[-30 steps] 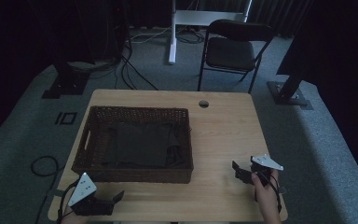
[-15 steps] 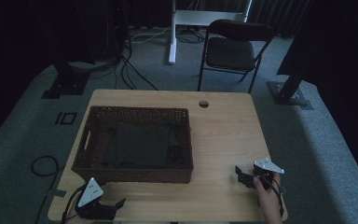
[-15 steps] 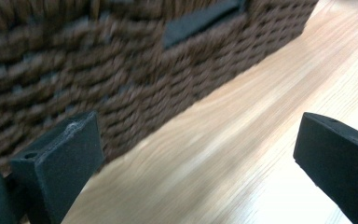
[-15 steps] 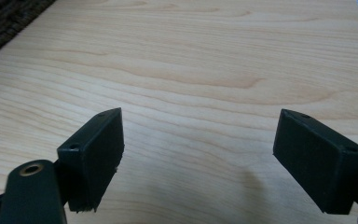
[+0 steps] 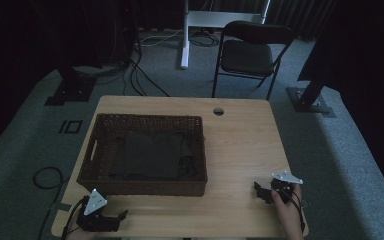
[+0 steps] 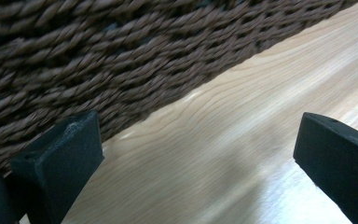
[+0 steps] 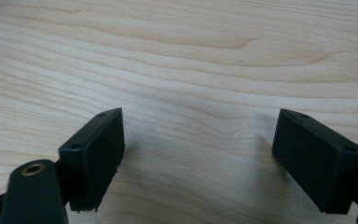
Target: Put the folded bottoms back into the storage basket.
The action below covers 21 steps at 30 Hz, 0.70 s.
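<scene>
A dark brown wicker basket point(image 5: 100, 179) stands on the left half of the wooden table point(image 5: 240, 145), with a dark folded cloth point(image 5: 152, 154) lying inside it. My left gripper point(image 5: 122, 216) rests low at the table's front left corner, open, jaws toward the right, just in front of the basket. In the left gripper view the basket wall point(image 6: 98, 60) rises close behind the left gripper point(image 6: 200, 154), which has bare wood between its jaws. My right gripper point(image 5: 258, 191) sits at the front right, held by a hand point(image 5: 287, 212), open. The right gripper point(image 7: 200, 158) hovers close over bare wood.
A round cable hole point(image 5: 218, 111) sits near the table's far edge. Beyond the table stand a black folding chair point(image 5: 252, 50), a white desk leg point(image 5: 184, 35) and dark stand bases on the grey carpet. A cable loop point(image 5: 47, 177) lies on the floor at left.
Both grippers have moved back toward the table's front edge and sunk lower. The left one has slid slightly right along the front. Both stay open with nothing held.
</scene>
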Motion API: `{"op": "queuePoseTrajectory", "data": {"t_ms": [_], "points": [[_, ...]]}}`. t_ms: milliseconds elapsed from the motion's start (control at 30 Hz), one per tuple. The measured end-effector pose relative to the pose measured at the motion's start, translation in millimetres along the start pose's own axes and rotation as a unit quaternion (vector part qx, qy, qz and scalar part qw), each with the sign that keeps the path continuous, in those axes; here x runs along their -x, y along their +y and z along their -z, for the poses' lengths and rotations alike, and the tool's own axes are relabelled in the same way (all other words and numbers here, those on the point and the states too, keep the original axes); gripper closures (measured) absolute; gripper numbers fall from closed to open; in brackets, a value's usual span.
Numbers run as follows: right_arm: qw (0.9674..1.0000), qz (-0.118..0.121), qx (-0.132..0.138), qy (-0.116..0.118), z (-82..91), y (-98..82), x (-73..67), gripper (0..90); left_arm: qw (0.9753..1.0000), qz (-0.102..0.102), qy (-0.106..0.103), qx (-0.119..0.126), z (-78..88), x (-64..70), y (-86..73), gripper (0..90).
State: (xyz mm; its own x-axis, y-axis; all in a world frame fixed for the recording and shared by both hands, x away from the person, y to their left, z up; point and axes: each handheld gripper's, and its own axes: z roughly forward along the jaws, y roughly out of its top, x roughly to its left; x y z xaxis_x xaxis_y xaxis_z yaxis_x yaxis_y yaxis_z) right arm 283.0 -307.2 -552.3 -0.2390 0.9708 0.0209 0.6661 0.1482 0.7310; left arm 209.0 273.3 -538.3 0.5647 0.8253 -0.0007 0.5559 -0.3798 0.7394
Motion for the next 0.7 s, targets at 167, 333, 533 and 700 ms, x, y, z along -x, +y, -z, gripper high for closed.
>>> {"op": "queuePoseTrajectory", "data": {"t_ms": [167, 333, 533, 700], "points": [[1.0000, 0.004, -0.003, -0.002, -1.1, 0.7, -1.4, 14.1, 0.9995, 0.019, 0.016, -0.019, -5.0, -11.0, -8.6, 1.5], [1.0000, 0.004, -0.004, -0.002, -1.2, 0.7, -1.3, 13.9, 0.9989, 0.027, 0.031, -0.020, -7.4, -12.4, -11.1, 1.7], [1.0000, 0.003, -0.004, -0.003, -1.3, 0.7, -1.2, 13.4, 0.9986, 0.028, 0.044, -0.008, -9.4, -10.5, -13.4, 1.6], [1.0000, 0.002, -0.004, -0.004, -1.4, 0.8, -0.9, 13.0, 0.9986, 0.028, 0.044, -0.001, -9.8, -10.5, -14.7, 1.6]]}}
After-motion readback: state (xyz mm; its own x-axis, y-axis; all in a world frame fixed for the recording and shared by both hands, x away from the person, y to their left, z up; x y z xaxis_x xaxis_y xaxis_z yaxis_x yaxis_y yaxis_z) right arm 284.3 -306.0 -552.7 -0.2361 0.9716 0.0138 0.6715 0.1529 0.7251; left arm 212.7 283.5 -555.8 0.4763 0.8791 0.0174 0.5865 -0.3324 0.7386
